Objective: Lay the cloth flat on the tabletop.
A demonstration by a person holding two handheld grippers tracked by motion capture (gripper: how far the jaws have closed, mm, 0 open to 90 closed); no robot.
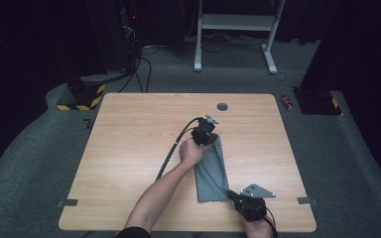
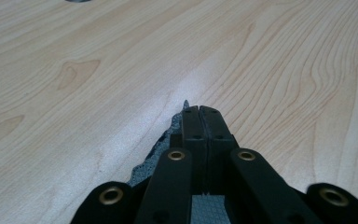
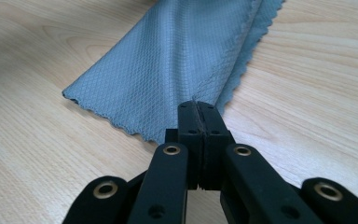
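Both claws, L (image 1: 213, 140) & R (image 1: 231, 194), clamp grey cloth (image 1: 210, 171) at opposite ends.

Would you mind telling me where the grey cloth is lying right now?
In the high view, the grey cloth lies folded, right of the table's centre, stretched between the left gripper and the right gripper.
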